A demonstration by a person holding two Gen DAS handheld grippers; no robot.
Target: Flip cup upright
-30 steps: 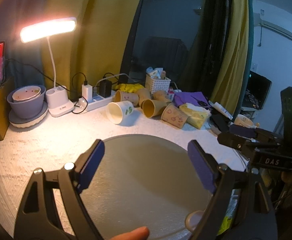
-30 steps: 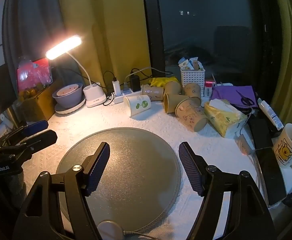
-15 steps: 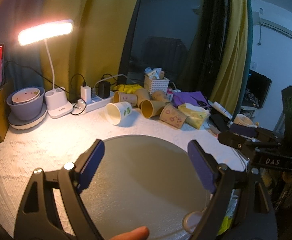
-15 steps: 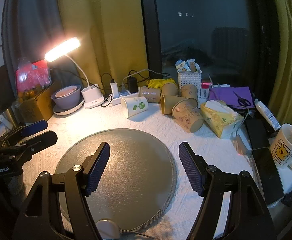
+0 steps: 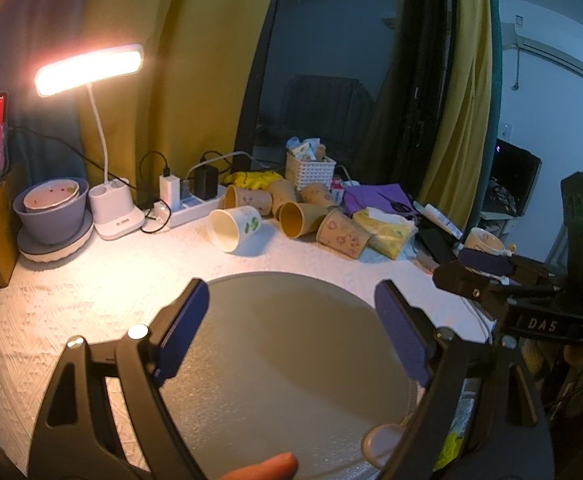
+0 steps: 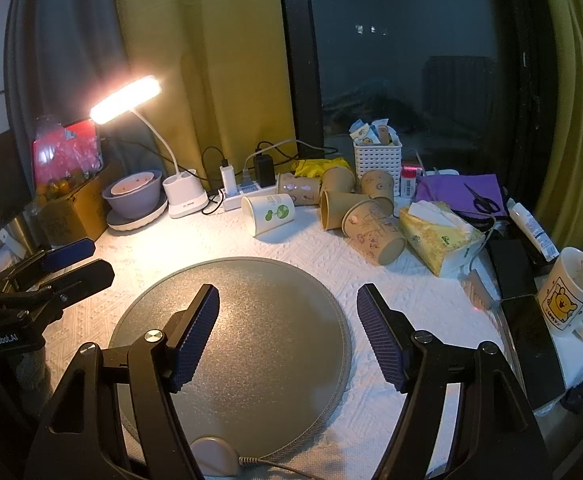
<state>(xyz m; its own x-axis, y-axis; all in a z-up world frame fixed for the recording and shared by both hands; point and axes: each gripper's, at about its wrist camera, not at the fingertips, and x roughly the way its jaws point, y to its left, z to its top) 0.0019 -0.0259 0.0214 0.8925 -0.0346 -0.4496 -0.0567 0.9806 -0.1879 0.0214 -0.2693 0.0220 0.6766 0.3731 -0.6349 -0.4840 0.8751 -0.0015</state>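
The left gripper [image 5: 291,320] hangs over the round grey mat [image 5: 291,360], fingers [image 5: 183,328] spread wide. Farther off, the white cup [image 5: 235,229] lies on its side on the tabletop [image 5: 91,280].

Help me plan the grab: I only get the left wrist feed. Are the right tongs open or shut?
Observer: Open. The right tongs hover empty over the round mat, jaws wide apart.
Operator: Is any cup standing upright on that side?
Observer: Only the bear mug, upright at the table's right edge.
Operator: Anything sharp nearby?
Observer: Scissors lie on the purple cloth.
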